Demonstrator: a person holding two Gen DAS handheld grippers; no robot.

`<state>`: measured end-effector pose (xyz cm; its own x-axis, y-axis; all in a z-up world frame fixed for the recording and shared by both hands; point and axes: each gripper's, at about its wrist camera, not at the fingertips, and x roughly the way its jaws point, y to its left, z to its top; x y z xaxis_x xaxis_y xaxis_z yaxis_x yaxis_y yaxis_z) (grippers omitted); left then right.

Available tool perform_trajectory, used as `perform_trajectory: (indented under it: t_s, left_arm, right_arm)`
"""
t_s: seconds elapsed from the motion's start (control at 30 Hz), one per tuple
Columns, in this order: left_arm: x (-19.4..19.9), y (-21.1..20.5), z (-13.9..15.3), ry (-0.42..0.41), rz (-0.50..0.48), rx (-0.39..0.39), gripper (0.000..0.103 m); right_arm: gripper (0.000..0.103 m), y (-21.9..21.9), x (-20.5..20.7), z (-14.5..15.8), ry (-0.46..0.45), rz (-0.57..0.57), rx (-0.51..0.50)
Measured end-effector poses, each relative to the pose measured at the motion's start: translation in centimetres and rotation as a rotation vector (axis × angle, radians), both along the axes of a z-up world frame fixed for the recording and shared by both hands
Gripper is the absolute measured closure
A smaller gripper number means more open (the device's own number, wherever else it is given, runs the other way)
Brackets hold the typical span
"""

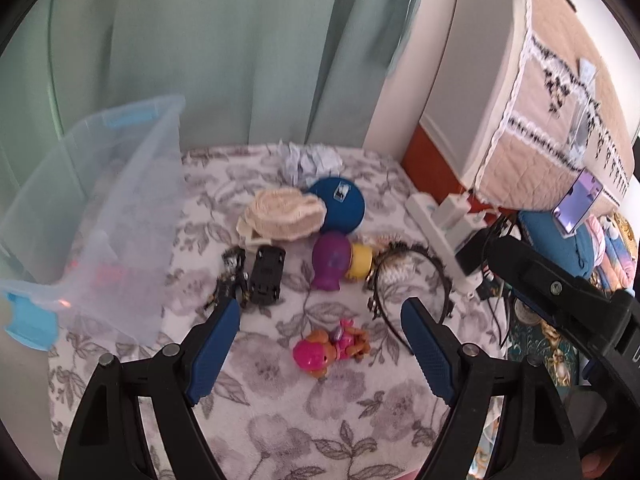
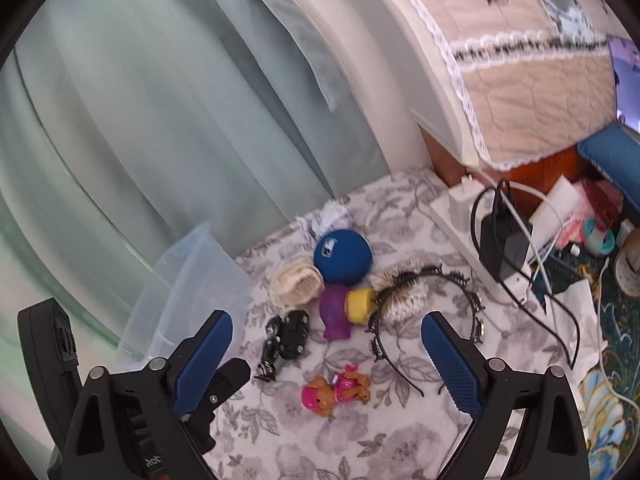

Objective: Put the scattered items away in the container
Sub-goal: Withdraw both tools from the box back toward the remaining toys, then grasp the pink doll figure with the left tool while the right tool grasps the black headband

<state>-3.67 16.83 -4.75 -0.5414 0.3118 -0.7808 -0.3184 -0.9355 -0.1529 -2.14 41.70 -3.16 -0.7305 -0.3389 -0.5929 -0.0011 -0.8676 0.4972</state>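
Both tongs, left and right, gape wide, holding nothing.
Your pink toy dog lies between them (clear container at nine o'clock).

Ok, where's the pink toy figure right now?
The pink toy figure lies low centre in both wrist views, on the floral blanket, nearest the cameras, in front of the purple toy and beside the black headband.

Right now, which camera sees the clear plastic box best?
The left wrist view: the clear plastic box looms large at the left, its blue handles showing. The right wrist view catches only a small part beside the curtain.
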Motion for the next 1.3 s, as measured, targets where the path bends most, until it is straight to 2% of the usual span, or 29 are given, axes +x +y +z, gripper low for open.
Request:
perform_trajectory:
  t_s: [0.4,0.47,0.53,0.7,0.73,0.97,1.03,1.17,1.3]
  left_arm:
    - [-2.7,0.4,-6.7,-0.145,-0.035,-0.027,0.02]
    - [-3.0,0.6,-7.6,-0.168,-0.04,-0.028,0.02]
    - [-3.3,0.7,-8.5,-0.188,-0.049,-0.027,0.02]
    - [-3.7,1.1,-9.9,-0.216,-0.086,-0.022,0.02]
    - [-3.8,1.2,-10.2,-0.221,-0.094,-0.021,0.02]
    - [-4.2,1.6,-11.5,-0.249,-0.143,-0.01,0.02]
    - [-4.4,1.6,-11.6,-0.252,-0.148,0.003,0.02]
    - [-4.6,1.5,-11.8,-0.255,-0.159,0.029,0.02]
    - [-4.7,1.5,-11.9,-0.253,-0.174,0.045,0.02]
  right_arm:
    - [0.006,-0.7,-3.0,-6.0,-0.125,-0.007,0.026]
    - [0.009,-0.9,-3.4,-6.9,-0.141,-0.009,0.038]
    - [0.017,-1.1,-3.8,-7.7,-0.157,-0.007,0.049]
    - [0.027,-1.7,-4.9,-9.6,-0.196,0.008,0.062]
    - [0.033,-1.8,-5.1,-9.9,-0.201,0.013,0.065]
    - [0.048,-2.9,-6.3,-11.3,-0.24,0.024,0.085]
    - [0.057,-3.1,-6.5,-11.6,-0.248,0.033,0.09]
    - [0.061,-3.4,-6.9,-12.2,-0.259,0.038,0.088]
    - [0.061,-3.4,-7.1,-12.7,-0.263,0.036,0.088]
